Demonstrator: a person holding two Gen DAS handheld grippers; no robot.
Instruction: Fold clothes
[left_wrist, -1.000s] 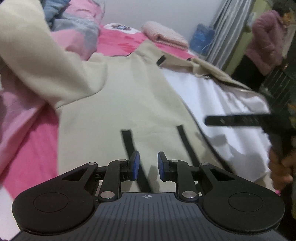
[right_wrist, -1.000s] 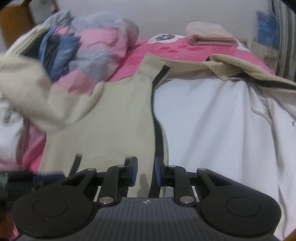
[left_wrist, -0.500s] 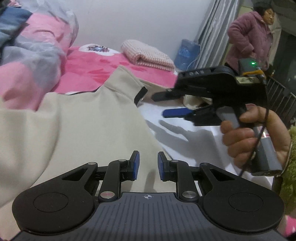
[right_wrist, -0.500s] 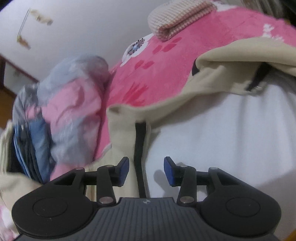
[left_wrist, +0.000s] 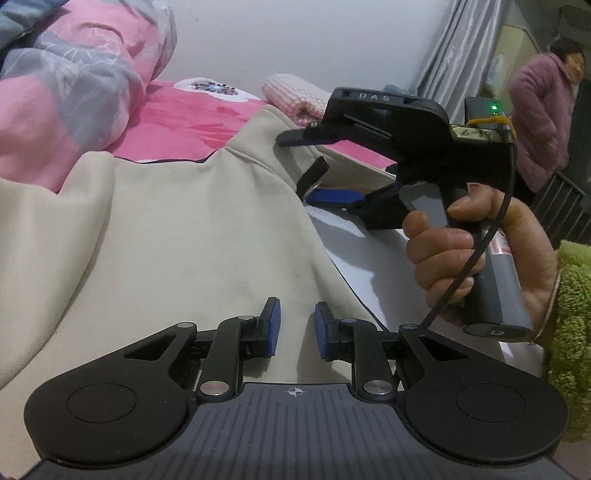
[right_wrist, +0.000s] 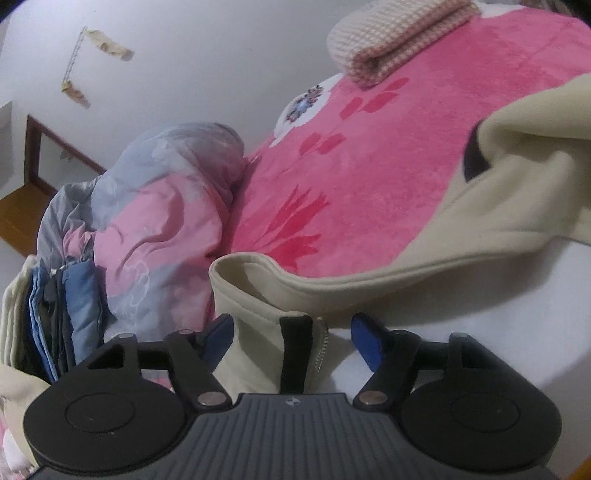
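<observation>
lying flat — beige jacket (left_wrist: 177, 229), black-edged zip, white lining showing.

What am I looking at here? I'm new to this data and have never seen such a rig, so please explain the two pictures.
There is no robot. A person holds a hand-held two-finger gripper in each hand, and each carries a wide-angle camera looking forward along its fingers.

The left camera's picture shows the left gripper at the bottom, its blue pads a little apart with nothing between them, above a beige jacket. Further off is the right gripper, gripped by the person's right hand.

The right camera's picture shows the right gripper itself, jaws opening, with the jacket's collar edge and zipper between the pads but not pinched.

The jacket lies on a bed with a pink blanket, beside a bundled quilt and a folded checked cloth. Another person stands in the background.
</observation>
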